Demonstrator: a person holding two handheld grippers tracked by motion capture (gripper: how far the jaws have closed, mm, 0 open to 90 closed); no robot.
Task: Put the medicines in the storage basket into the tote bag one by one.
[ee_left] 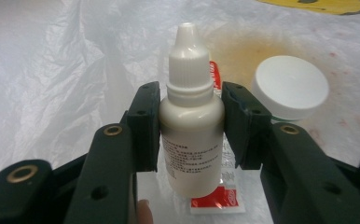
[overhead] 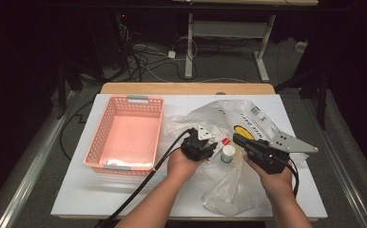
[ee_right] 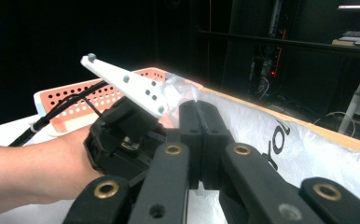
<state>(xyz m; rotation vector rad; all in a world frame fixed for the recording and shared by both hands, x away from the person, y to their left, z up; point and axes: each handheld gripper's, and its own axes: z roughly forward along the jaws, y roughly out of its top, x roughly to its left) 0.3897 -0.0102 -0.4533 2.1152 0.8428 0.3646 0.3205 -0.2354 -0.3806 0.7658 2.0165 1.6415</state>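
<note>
Setting: a white table [overhead: 124, 190] is standing in a dark room, with cables trailing over the floor behind it.
Surface: a pink basket [overhead: 124, 164] is sitting at the left with nothing in it that I can make out; a crumpled clear plastic bag [overhead: 229, 187] is spreading across the right half.
Left gripper [ee_left: 191, 128]: its jaws are closing narrowly on a small white dropper bottle [ee_left: 191, 135], one pad pressing each side of the body just under the cap.
Bottle: it is standing upright, cap screwed on, fine print running down its label; it is hovering over the bag, just beside a white round-lidded jar [ee_left: 291, 87] and above a red-and-white sachet [ee_left: 218, 201].
Right gripper [ee_right: 201, 140]: its jaws are pressing fully together and seem to be holding nothing, though the bag's film may be pinched there.
Progress: the bottle is gripped, probably bound for the basket; the carry and release are remaining, and jar and sachet are waiting on the bag.
</note>
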